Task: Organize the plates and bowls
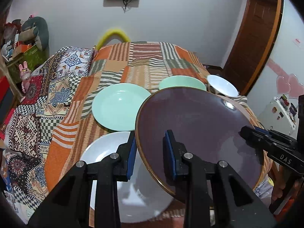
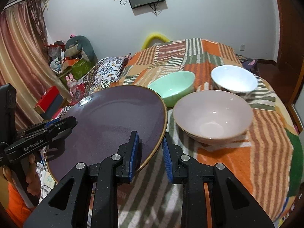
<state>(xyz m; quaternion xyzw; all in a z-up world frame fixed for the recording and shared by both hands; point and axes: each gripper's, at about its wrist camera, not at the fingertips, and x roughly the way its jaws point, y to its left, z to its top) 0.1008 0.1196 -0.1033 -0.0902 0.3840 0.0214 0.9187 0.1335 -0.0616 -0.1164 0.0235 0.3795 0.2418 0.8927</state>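
Left gripper (image 1: 151,148) grasps the near-left rim of the purple plate (image 1: 197,125), one blue pad under the rim and one on the plate's upper face. The plate is held tilted, clear of the striped cloth (image 1: 144,60) that covers the counter. In the left wrist view, from left to right: a patterned quilt (image 1: 38,102) beside the cloth; a white plate (image 1: 106,148) lying flat under the gripper; a mint-green plate (image 1: 117,114) flat just beyond it; the raised purple plate, which hides part of both; a mint-green bowl (image 1: 180,82) behind the purple plate's far rim; a white bowl (image 1: 222,85) at the far right.

Right gripper (image 2: 150,150) is clamped on the opposite rim of the same plate, the rim passing between its blue pads. In the right wrist view, from left to right: a hand (image 2: 31,174) holding the left gripper's handle; the purple plate; the mint-green bowl; a pink bowl (image 2: 212,115) just right of the plate's edge, upright on the cloth; the white bowl beyond it.
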